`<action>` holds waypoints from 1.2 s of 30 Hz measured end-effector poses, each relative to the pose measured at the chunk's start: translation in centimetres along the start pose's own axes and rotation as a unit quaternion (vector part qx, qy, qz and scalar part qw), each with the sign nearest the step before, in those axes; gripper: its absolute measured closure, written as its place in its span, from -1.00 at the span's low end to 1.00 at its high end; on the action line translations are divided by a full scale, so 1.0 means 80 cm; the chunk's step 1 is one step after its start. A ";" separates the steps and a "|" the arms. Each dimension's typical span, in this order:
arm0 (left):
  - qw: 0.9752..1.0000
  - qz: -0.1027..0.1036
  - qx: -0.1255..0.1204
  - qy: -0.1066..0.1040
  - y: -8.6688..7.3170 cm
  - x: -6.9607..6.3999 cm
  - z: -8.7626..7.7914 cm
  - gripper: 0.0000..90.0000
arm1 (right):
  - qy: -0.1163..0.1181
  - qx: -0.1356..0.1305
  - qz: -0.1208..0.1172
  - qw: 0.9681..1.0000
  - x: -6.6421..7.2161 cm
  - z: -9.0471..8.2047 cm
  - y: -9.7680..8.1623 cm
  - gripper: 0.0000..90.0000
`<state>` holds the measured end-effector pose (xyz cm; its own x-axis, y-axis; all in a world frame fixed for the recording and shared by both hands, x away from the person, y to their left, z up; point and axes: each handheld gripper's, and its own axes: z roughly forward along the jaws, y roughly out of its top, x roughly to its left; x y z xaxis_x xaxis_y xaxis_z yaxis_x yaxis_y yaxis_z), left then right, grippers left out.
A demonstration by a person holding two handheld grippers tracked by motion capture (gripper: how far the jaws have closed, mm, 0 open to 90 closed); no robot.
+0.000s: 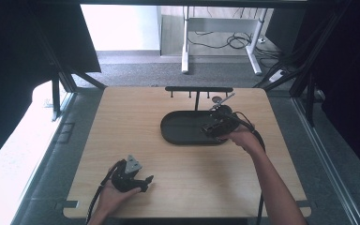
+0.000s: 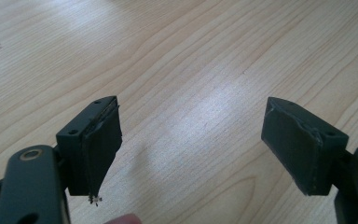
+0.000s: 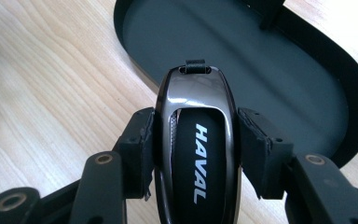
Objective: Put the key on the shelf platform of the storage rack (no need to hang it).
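A glossy dark car key fob (image 3: 196, 154) lettered HAVAL sits between the pads of my right gripper (image 3: 196, 144), which is shut on it. The fob hangs over the near rim of a black oval tray (image 3: 279, 70). From above, the right gripper (image 1: 218, 125) is at the right end of the tray (image 1: 180, 129). My left gripper (image 1: 136, 179) rests near the table's front edge, held in a hand. Its jaws stand wide apart in the left gripper view (image 2: 191, 149), with bare wood between them.
A black stand with a crossbar and small hooks (image 1: 198, 90) rises behind the tray. Something small and metallic (image 1: 218, 100) lies by the stand. The wooden table (image 1: 122, 126) ends close to the left hand.
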<state>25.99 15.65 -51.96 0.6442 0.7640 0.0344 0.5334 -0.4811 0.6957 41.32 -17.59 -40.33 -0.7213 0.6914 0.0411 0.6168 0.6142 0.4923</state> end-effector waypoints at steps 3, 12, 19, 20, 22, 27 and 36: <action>1.000 0.001 0.001 0.000 0.000 0.000 0.000 -0.55 | -0.003 0.003 -0.001 1.000 -0.003 0.005 0.005 0.10; 1.000 0.001 0.001 -0.001 0.000 -0.001 0.001 -0.55 | -0.008 0.006 -0.002 1.000 -0.012 0.019 0.017 0.10; 1.000 0.004 0.004 0.000 0.000 -0.001 0.002 -0.55 | -0.016 0.008 -0.006 1.000 -0.020 0.034 0.026 0.10; 1.000 0.005 0.005 0.000 0.000 -0.002 0.003 -0.55 | -0.016 0.006 -0.004 1.000 -0.020 0.036 0.027 0.10; 1.000 0.007 0.007 -0.001 0.000 -0.003 0.003 -0.55 | -0.015 0.006 -0.007 1.000 -0.021 0.039 0.029 0.10; 1.000 0.008 0.008 -0.002 0.000 -0.005 0.004 -0.55 | -0.010 0.007 -0.009 1.000 -0.019 0.048 0.033 0.10; 1.000 0.009 0.011 -0.002 -0.001 -0.006 0.006 -0.55 | -0.010 0.010 -0.009 1.000 -0.016 0.065 0.038 0.10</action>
<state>25.88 15.11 -52.33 0.6565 0.7530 0.0443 0.5327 -0.5044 0.6796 45.76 -14.61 -43.42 -0.7261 0.6874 0.0153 0.6103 0.6341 0.4748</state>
